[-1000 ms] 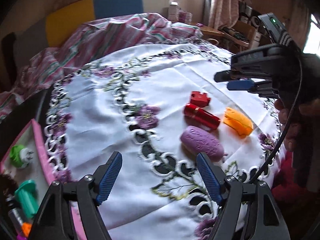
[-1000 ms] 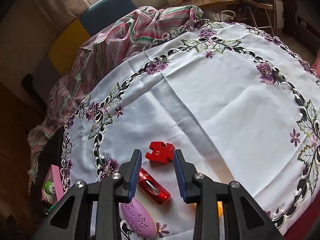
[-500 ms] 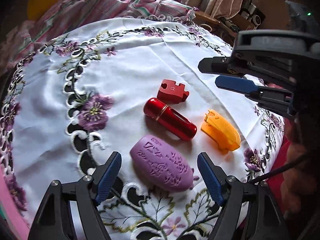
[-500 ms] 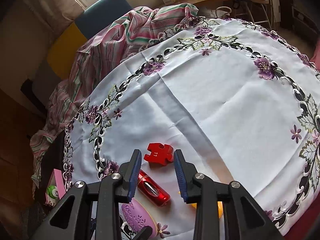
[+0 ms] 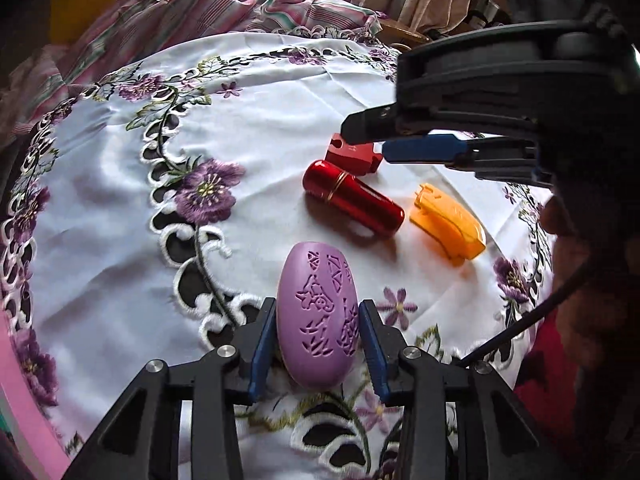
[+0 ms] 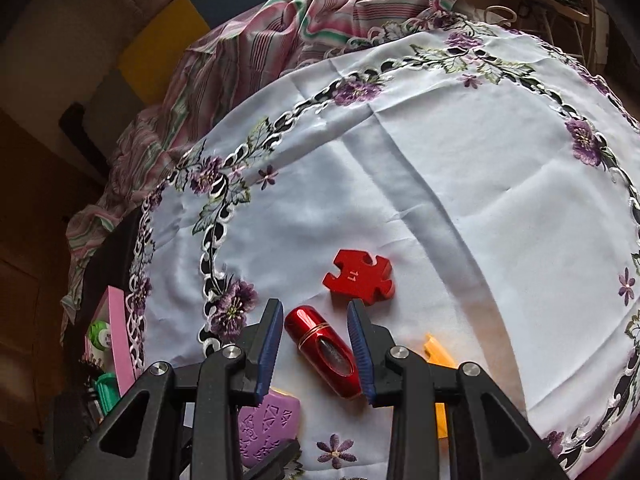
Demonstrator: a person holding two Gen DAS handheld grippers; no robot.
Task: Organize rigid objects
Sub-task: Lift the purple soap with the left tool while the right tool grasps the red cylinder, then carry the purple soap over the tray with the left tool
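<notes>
A smooth lilac oval plastic case (image 5: 318, 320), its top cut with small openwork patterns, is lying on the white embroidered tablecloth (image 5: 280, 120) that is covering the tabletop. The left tool (image 5: 318, 348) is straddling its near half with both blue pads (image 5: 262, 348) at the case's sides; whether they are pressing it or just beside it cannot be told, and the case is resting on the cloth.

Beyond it, a glossy red metal cylinder with a thin gold band (image 5: 352, 204) is lying on its side, angled across the cloth. Just past its far end a flat red jigsaw-shaped block (image 5: 350, 158) is sitting; in the right wrist view the number 11 is showing on its top face (image 6: 360, 276). To the right of the cylinder, a translucent orange plastic shell (image 5: 448, 222) is lying apart from it.

That is making four loose items on the cloth: one lilac case, one red cylinder, one red puzzle block, one orange shell.

The right tool (image 6: 318, 354) is hanging over the red cylinder with its pads set moderately apart, one on each side and a gap showing at both, so it is holding nothing.

At the left edge of the tabletop a pink-walled box (image 6: 118, 336) is standing, with green items (image 6: 98, 334) showing inside. A striped pink and green cloth (image 6: 280, 32) is bunching up at the far side.
</notes>
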